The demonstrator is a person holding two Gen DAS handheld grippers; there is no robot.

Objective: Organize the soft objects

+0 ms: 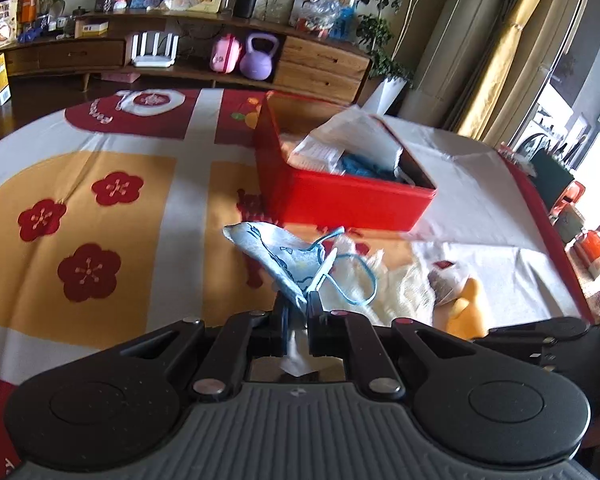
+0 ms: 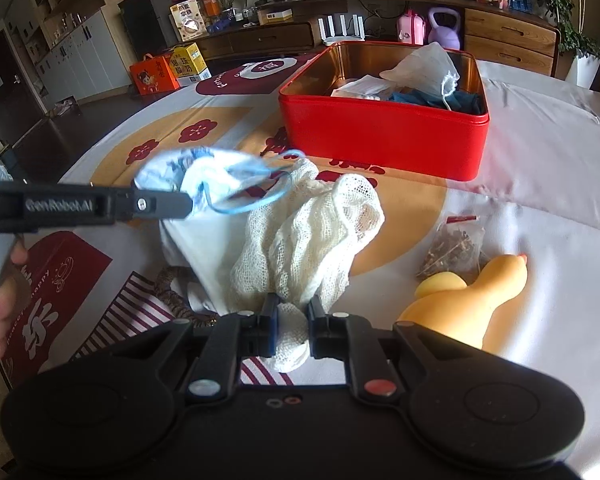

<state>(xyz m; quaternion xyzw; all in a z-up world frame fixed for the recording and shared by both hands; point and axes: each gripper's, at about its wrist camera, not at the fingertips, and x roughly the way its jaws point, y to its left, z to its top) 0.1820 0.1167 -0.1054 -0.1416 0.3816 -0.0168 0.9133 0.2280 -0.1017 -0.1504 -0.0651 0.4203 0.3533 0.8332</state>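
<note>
My left gripper [image 1: 296, 304] is shut on a light blue face mask [image 1: 276, 256] with blue ear loops, held above the tablecloth. The same mask [image 2: 188, 172] shows in the right wrist view, at the tip of the left gripper's finger [image 2: 156, 204] coming in from the left. My right gripper [image 2: 292, 312] is shut on a cream mesh cloth [image 2: 312, 236] that bunches up in front of it. The open red tin [image 1: 340, 200] stands beyond both, with a white bag [image 2: 424, 68] and blue fabric inside it. A yellow rubber duck [image 2: 472, 300] lies to the right.
A clear packet of dried bits [image 2: 452, 244] lies beside the duck. A red striped gift bag [image 2: 60, 280] lies flat at the left near a hand [image 2: 0, 312]. A wooden sideboard [image 1: 324, 64] with a purple kettlebell [image 1: 260, 60] stands behind the table.
</note>
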